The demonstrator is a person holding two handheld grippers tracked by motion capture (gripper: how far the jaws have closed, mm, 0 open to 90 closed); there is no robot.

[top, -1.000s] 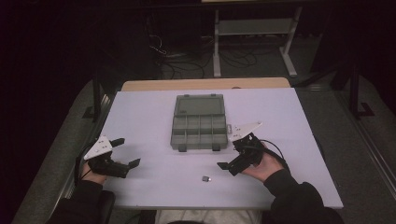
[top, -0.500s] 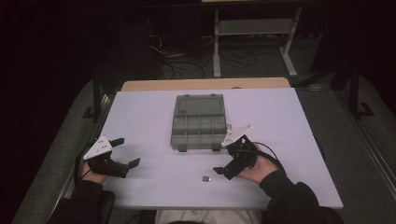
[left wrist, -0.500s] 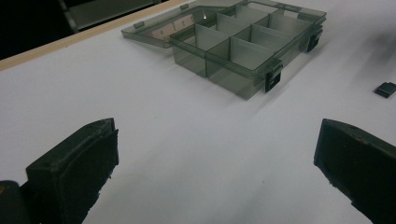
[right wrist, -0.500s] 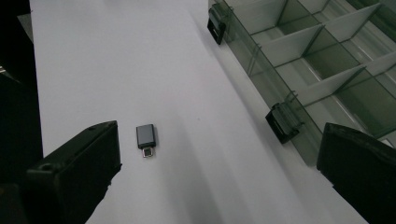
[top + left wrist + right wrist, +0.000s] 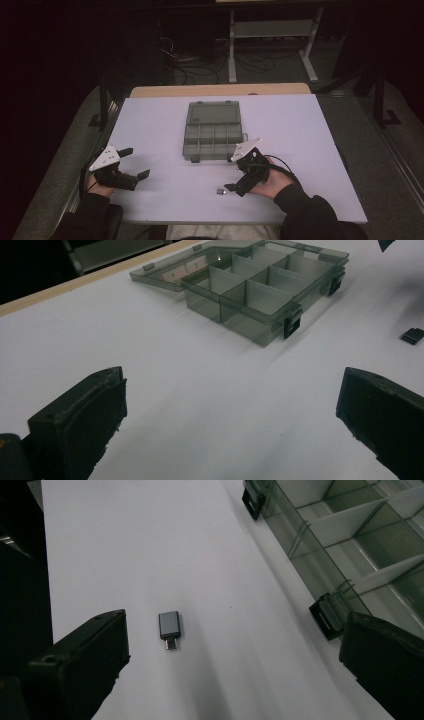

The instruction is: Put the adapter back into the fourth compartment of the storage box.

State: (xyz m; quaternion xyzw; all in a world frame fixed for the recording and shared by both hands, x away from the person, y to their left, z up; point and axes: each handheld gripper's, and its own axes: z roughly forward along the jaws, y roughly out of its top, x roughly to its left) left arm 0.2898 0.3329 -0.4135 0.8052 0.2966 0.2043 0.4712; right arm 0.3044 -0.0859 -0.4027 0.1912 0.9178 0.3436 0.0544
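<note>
Over the last second the right gripper (image 5: 239, 186) has swung down from beside the box (image 5: 213, 131) toward the adapter (image 5: 219, 191), now just at its 9 o'clock; I judge a pickup is next. Its jaws are wide open and empty, with the adapter (image 5: 169, 626) lying between them, nearer one jaw. The left gripper (image 5: 134, 162) rests open and empty at the table's (image 5: 310, 130) 8 o'clock. The adapter is a small grey metal block; the box is smoky clear plastic, lid open, with empty square cells

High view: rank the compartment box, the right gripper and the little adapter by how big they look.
1. compartment box, largest.
2. right gripper, clearly smaller.
3. adapter, tiny, smallest by far.
</note>
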